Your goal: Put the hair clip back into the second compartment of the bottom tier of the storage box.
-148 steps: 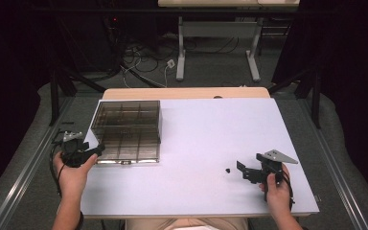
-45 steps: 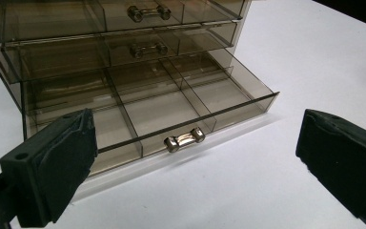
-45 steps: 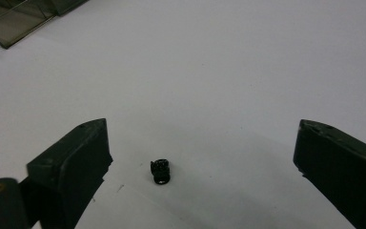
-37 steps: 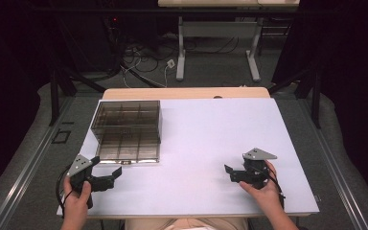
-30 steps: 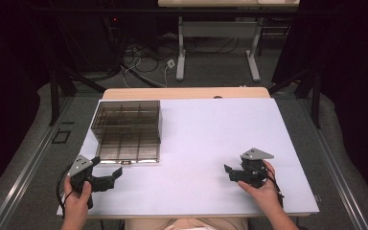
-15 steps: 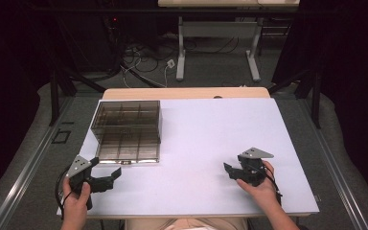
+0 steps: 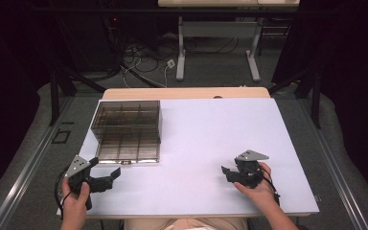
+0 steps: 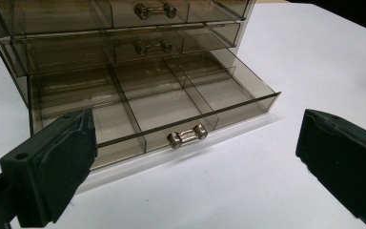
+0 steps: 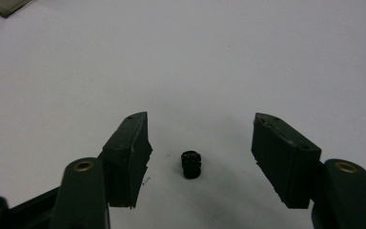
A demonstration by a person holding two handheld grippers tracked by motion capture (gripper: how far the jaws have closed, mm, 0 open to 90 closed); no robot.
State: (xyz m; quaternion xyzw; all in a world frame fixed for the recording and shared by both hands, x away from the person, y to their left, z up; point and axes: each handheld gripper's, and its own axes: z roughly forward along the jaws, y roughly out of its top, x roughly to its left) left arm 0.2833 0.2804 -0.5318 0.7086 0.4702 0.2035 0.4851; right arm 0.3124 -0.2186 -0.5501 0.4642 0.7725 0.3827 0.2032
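Right gripper (image 9: 198,160) is sitting low over the white table (image 7: 211,129) near its front right part, its two black jaws standing apart on either side of a small black knurled part (image 9: 191,164). That part is lying on the table between the jaws, with clear white surface showing on both sides of it, so neither pad is pressing on it; the jaws have just been closing in around it and are not yet gripping. In the high view the same gripper (image 7: 227,173) is resting in the person's right hand (image 7: 258,187), with its grey three-cornered plate on top and its jaws pointing toward the middle of the table.

Left gripper (image 8: 195,157) is being held with its jaws spread wide and nothing between them. It is facing a smoky transparent drawer organizer (image 8: 124,43) that is standing on the left part of the table. The organizer's bottom drawer (image 8: 171,100) is pulled out, showing divided compartments, and a small metal handle (image 8: 187,136) is sitting on its front wall. The two drawers above it are pushed in, each with its own metal handle. In the high view the left gripper (image 7: 112,176) is sitting just in front of the organizer (image 7: 127,129), near the table's front left corner, held by the person's left hand (image 7: 74,199).
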